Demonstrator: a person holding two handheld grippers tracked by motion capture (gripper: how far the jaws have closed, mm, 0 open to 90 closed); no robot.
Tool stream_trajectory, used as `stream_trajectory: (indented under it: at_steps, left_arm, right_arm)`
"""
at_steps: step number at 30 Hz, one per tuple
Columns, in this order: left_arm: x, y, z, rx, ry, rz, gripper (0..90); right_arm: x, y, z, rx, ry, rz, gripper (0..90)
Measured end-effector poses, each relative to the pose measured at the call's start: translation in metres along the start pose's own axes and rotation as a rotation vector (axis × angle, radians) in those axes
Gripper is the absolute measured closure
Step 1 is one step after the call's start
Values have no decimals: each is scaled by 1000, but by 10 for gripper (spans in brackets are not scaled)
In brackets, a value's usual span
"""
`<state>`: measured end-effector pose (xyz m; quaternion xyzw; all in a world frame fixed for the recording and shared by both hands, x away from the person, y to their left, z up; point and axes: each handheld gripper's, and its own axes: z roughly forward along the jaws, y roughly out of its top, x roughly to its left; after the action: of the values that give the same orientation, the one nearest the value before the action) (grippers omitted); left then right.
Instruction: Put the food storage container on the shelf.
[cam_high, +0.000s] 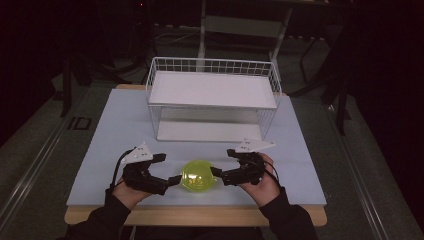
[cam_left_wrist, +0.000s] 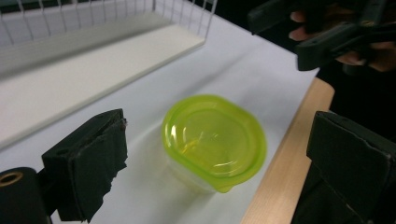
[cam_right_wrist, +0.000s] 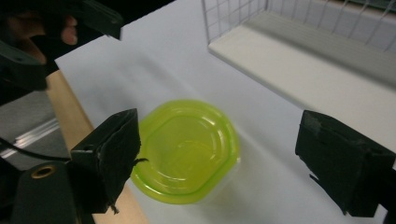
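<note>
So the lime-green lidded container (cam_high: 198, 176) sat near the front edge of the counter (cam_high: 115, 135), right between the two grippers. Left gripper (cam_high: 172, 181) and right gripper (cam_high: 216, 172) both had their jaws spread wide, pointed at it from either side, not gripping it. Further back stood a white wire basket (cam_high: 212, 67).
</note>
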<state>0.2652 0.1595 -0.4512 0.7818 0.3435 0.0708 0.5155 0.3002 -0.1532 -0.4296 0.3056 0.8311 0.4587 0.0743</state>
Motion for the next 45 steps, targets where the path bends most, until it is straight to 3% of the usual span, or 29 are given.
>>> stream_trajectory:
  at_steps: [4, 6, 9, 10, 15, 21, 22, 25, 29, 31, 32, 33, 34, 36, 38, 41, 45]
  left_arm:
    - [4, -3, 13, 20, 4, -77, 59]
    - [6, -5, 19, 31, 4, -111, 102]
    - [8, -8, 26, 57, 13, -166, 122]
    - [8, -9, 28, 69, 32, -174, 152]
    - [10, -13, 36, 129, 84, -248, 218]
    - [16, -20, 41, 151, 65, -339, 314]
    - [16, -22, 42, 158, 61, -348, 327]
    - [16, -25, 45, 183, 88, -361, 327]
    - [16, -28, 47, 201, 76, -395, 375]
    - [18, -29, 48, 207, 30, -420, 463]
    - [18, -29, 48, 207, 30, -420, 503]
    - [19, -29, 48, 198, -4, -430, 503]
    - [18, -28, 48, 198, -6, -427, 596]
    - [16, -27, 48, 201, -13, -413, 641]
    - [15, -29, 50, 219, -34, -432, 667]
    - [11, -29, 50, 229, -5, -450, 689]
    - [10, -27, 44, 197, 18, -476, 784]
  right_arm:
    - [-4, -3, 13, 43, 11, 67, 153]
    - [-5, -5, 17, 59, -1, 93, 250]
    - [-8, -7, 21, 80, 4, 130, 258]
    - [-11, -9, 24, 107, 5, 166, 308]
    - [-18, -14, 31, 135, -15, 227, 333]
    - [-24, -20, 37, 172, -17, 312, 418]
    - [-26, -22, 40, 195, -2, 359, 432]
    - [-27, -26, 44, 223, 15, 403, 477]
    - [-27, -30, 48, 247, 17, 396, 533]
    - [-27, -31, 49, 258, 21, 402, 561]
    - [-27, -31, 49, 258, 21, 402, 561]
    - [-27, -31, 49, 256, 29, 411, 596]
    - [-26, -32, 48, 254, 39, 433, 636]
    - [-24, -31, 48, 254, 49, 443, 695]
    - [-21, -31, 48, 261, 48, 453, 720]
    - [-17, -32, 48, 238, 55, 483, 751]
    - [-12, -29, 41, 197, 62, 491, 802]
